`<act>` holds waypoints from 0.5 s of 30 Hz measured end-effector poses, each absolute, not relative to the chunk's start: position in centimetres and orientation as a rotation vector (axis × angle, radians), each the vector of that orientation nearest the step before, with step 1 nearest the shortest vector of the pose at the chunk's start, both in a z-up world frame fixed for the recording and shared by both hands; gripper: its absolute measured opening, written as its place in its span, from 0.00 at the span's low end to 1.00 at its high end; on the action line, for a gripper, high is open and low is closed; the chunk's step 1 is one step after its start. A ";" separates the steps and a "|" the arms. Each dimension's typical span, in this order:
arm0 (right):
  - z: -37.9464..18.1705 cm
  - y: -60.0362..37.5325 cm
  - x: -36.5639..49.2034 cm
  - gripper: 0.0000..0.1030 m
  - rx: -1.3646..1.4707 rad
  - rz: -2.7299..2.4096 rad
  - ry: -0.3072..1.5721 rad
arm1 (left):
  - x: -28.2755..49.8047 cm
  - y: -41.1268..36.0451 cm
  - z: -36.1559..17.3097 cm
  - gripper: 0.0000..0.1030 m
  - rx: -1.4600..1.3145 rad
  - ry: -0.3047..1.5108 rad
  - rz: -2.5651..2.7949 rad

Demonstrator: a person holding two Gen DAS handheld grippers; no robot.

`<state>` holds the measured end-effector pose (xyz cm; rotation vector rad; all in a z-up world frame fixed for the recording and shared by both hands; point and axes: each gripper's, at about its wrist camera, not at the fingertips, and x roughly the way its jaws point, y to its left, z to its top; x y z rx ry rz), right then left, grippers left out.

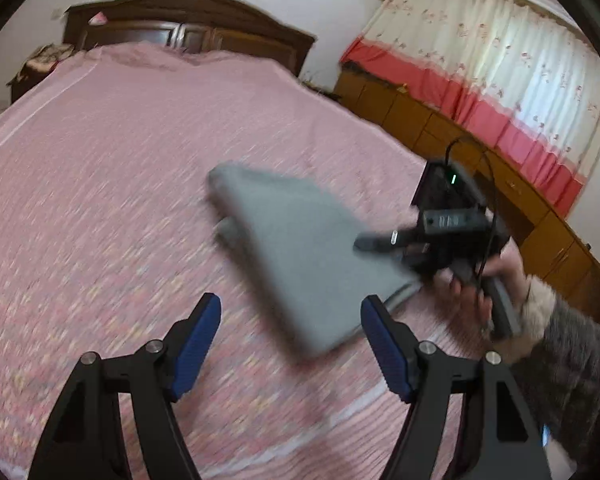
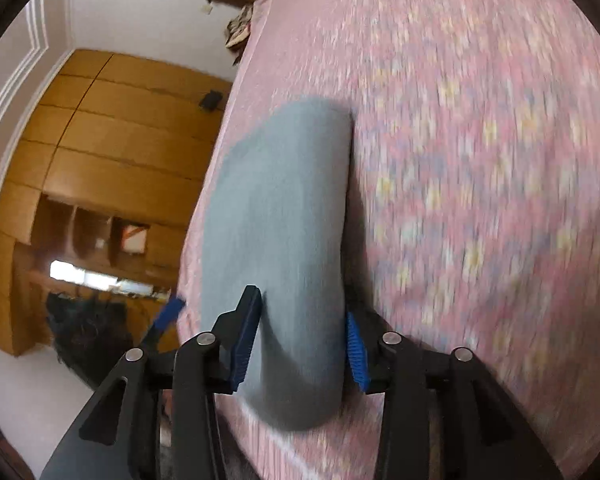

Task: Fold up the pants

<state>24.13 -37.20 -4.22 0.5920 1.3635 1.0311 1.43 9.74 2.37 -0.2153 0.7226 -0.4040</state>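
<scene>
The grey pants (image 1: 300, 252) lie folded into a compact slab on the pink bed; they also show in the right wrist view (image 2: 284, 248). My left gripper (image 1: 290, 312) is open and empty, hovering just short of the slab's near corner. My right gripper (image 2: 300, 320) is open, its blue pads (image 2: 244, 340) straddling the near end of the folded pants without clamping them. From the left wrist view the right gripper (image 1: 380, 242) sits at the slab's right edge, held by a hand. Both views are motion-blurred.
The pink floral bedspread (image 1: 100, 200) covers the whole bed, with a dark wooden headboard (image 1: 188, 28) at the far end. Wooden cabinets (image 1: 460, 140) and a curtained window line the right side. The bed edge and a wooden wardrobe (image 2: 100, 140) show left in the right wrist view.
</scene>
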 end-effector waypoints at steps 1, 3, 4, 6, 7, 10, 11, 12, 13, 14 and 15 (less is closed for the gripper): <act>-4.3 -37.5 23.4 0.29 0.581 1.019 1.351 | 1.9 9.2 2.5 0.74 -0.226 0.714 -0.414; -4.8 -38.2 22.6 0.21 0.634 0.994 1.357 | 3.8 7.8 1.5 0.73 -0.265 0.767 -0.403; -5.0 -38.5 22.0 0.20 0.666 0.980 1.353 | 4.4 7.3 1.2 0.63 -0.272 0.794 -0.380; -4.8 -39.0 20.7 0.20 0.704 0.933 1.335 | 5.4 6.7 -0.9 0.52 -0.284 0.856 -0.287; -4.3 -38.9 19.8 0.20 0.678 0.898 1.318 | 5.7 6.7 -1.5 0.47 -0.285 0.867 -0.261; -3.4 -38.9 18.7 0.21 0.595 0.851 1.281 | 5.4 7.3 -3.2 0.47 -0.351 0.867 -0.258; -3.3 -38.4 18.5 0.22 0.577 0.851 1.281 | 5.4 7.4 -3.4 0.47 -0.366 0.864 -0.260; -3.4 -38.6 18.8 0.23 0.570 0.850 1.292 | 5.4 7.5 -3.6 0.47 -0.380 0.863 -0.262; -3.0 -38.1 18.8 0.24 0.575 0.846 1.298 | 5.3 7.6 -3.7 0.47 -0.386 0.863 -0.262; -2.6 -38.5 18.8 0.27 0.579 0.840 1.291 | 5.2 7.6 -3.7 0.47 -0.380 0.864 -0.260; -1.7 -39.0 18.5 0.27 0.568 0.849 1.260 | 5.1 7.5 -3.4 0.47 -0.370 0.865 -0.261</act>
